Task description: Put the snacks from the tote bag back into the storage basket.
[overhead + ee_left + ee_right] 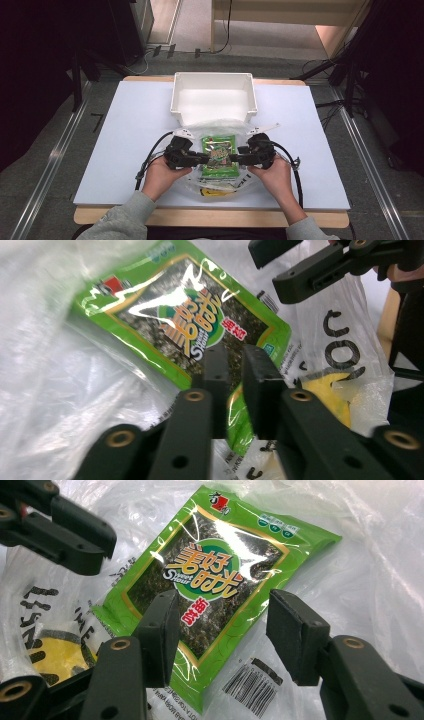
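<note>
Left gripper (204,159) clenches the green snack packet (219,156) at its nine o'clock edge, steadying it over the plastic bag (220,186); right gripper (236,160) stands released at three o'clock, jaws astride the packet

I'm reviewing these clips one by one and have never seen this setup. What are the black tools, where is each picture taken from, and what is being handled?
A person at a table holds a black two-jaw gripper in each hand. The high view looks down from above; each gripper view comes from a camera riding on that gripper.

On the white tabletop lies a clear plastic bag with a green snack packet on it, and a white bin stands behind.

The left gripper is shut on the packet's edge. The right gripper has its jaws open astride the packet's other side, gripping nothing.
</note>
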`<action>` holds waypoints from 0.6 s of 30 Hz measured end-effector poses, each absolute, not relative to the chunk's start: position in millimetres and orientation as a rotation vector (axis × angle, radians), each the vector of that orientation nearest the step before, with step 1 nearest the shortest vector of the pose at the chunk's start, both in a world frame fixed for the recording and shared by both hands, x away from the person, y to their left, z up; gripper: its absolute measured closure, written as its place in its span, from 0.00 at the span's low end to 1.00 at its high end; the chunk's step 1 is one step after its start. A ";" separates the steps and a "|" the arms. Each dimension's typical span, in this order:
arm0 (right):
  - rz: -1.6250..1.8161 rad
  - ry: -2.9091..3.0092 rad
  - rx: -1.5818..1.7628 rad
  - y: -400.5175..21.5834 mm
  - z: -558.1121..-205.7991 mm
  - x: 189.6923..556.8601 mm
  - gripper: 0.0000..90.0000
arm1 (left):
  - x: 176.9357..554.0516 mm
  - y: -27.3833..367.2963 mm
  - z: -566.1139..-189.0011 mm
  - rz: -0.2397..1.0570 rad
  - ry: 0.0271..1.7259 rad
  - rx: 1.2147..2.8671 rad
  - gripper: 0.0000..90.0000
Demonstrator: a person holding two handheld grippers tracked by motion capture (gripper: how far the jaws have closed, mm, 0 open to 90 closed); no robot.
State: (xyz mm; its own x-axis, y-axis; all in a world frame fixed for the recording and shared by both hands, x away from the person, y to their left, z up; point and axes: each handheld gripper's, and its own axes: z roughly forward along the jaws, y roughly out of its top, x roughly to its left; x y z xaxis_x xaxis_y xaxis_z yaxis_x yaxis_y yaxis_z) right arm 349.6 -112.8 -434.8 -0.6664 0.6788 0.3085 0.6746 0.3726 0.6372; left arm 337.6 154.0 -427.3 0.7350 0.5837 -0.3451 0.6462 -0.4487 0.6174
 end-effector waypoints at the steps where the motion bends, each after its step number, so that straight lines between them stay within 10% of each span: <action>1: 1.200 2.600 1.280 -112.7 -434.7 349.7 0.54 | 338.5 153.4 -429.0 -0.109 0.922 2.174 0.96; 18: 1.208 2.576 1.295 -107.1 -433.7 352.4 0.57 | 343.6 150.6 -441.9 -0.096 0.946 2.231 0.97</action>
